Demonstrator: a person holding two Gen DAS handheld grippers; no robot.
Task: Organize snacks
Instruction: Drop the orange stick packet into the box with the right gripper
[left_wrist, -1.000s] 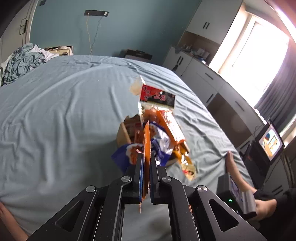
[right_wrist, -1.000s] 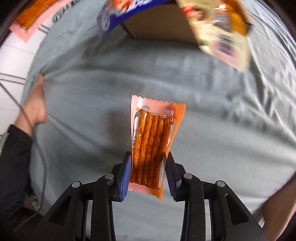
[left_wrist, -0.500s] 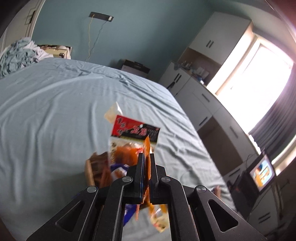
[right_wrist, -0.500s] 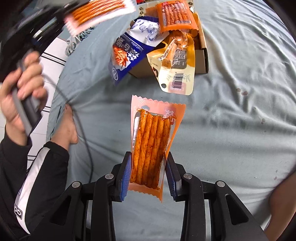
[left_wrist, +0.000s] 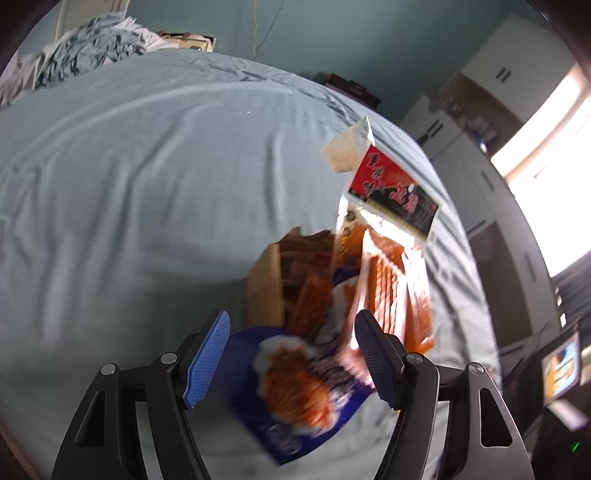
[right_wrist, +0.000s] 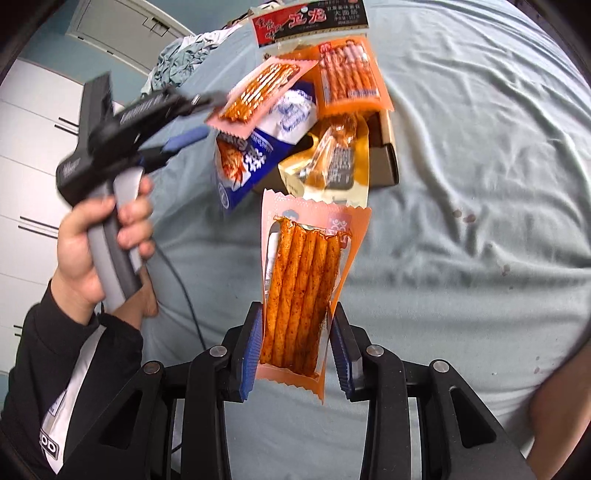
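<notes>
**Operator:** Entry. My left gripper (left_wrist: 291, 365) sits over the cardboard box (left_wrist: 264, 288) on the blue bedsheet (left_wrist: 147, 166), jaws spread wide, nothing pressed between the pads. The right wrist view shows a small pink spicy-stick packet (right_wrist: 258, 96) at the tips of that gripper, above the pile. I read that as a drop onto the heap; I cannot tell whether it is clear of the fingertips yet.

**Reviewer:** And the right?

**Operator:** My right gripper (right_wrist: 295, 358) is clamped across the sides of the orange spicy-stick packet (right_wrist: 303, 291), held upright and short of the box. Holding it back makes sense to me: the left is occupying the space over the box, so this one waits its turn.

**Reviewer:** State of the box?

**Operator:** Overfull. A blue bag (right_wrist: 243, 158), a yellow pouch (right_wrist: 332, 162) and an orange pack (right_wrist: 349, 79) spill over its rim, with a red-and-black header bag (right_wrist: 310, 18) at the far end.

**Reviewer:** Change against a second ago?

**Operator:** Left jaws were pinched edge-on around a thin orange packet then; they have just been opening, and it is out of them. The right packet sat low over bare sheet; now the box fills the view ahead. Grip unchanged.
</notes>
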